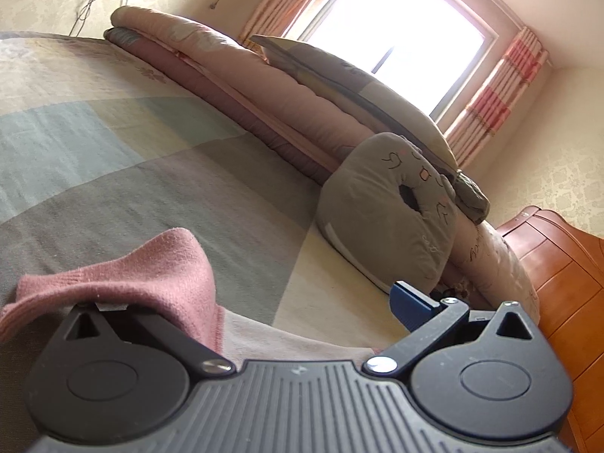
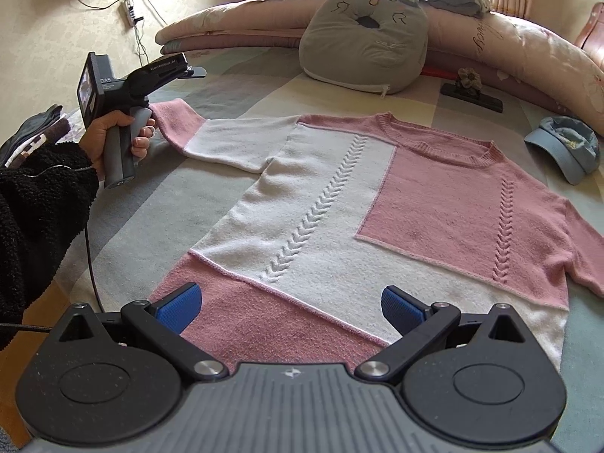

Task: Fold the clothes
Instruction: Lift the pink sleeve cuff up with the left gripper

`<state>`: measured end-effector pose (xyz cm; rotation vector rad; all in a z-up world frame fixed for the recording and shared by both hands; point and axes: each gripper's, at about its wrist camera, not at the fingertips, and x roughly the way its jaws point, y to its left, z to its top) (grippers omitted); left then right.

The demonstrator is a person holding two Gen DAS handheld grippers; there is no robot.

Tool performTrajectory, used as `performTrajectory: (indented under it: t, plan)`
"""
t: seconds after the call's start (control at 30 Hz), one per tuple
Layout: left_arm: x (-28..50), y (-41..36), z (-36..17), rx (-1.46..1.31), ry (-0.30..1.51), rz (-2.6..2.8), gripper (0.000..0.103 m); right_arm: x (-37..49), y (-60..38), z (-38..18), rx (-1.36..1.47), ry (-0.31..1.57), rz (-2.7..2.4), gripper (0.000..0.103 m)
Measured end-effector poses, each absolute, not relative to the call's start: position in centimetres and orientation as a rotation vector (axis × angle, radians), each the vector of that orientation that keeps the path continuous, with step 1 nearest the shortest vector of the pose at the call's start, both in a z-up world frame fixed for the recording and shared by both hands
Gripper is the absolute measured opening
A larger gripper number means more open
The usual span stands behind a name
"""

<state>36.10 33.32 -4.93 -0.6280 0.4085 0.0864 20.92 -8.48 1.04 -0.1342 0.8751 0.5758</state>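
Risk 1: left claw (image 1: 256, 302) is looking wide apart, w/ the pink cuff (image 1: 124, 275) draped over its left finger only. The right blue pad (image 1: 409, 304) is standing clear of the fabric. So cuff is probably just resting there, not pinched; if the sleeve gets lifted or swung now it's likely sliding off. Can't tell 100%, since the left pad is hidden under the knit.

Risk 2: knit is soft and stretchy, so a one-sided drag on the sleeve (image 2: 211, 139) could be skewing the body and spoiling the flat layout.

Risk 3: blue cap (image 2: 566, 147) is sitting near the other sleeve; folding that side could be catching it.

Sweater (image 2: 339, 219) is lying flat, front up, on the bed (image 2: 132, 234), neck toward the cat cushion (image 2: 362, 37).

Pose: left hand (image 2: 113, 139) is gripping the handle at the sleeve end, claw pointing toward the pillows, low over the bed. Right claw (image 2: 290, 307) is released, pads wide apart, hovering above the hem, touching nothing as far as I can tell.
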Motion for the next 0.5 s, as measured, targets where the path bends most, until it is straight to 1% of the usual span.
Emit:
performTrajectory:
  t: [0.23,0.5]
  plan:
    - [36.4,32.6,-4.4,-0.603,0.426,0.069,0.102,21.2,-9.0,1.2,-0.117,0.889,0.561,0.103]
    - [36.8,31.8,-3.3,-0.573,0.497,0.038,0.102,21.0,-9.3,1.5,-0.104,0.891,0.566,0.103]
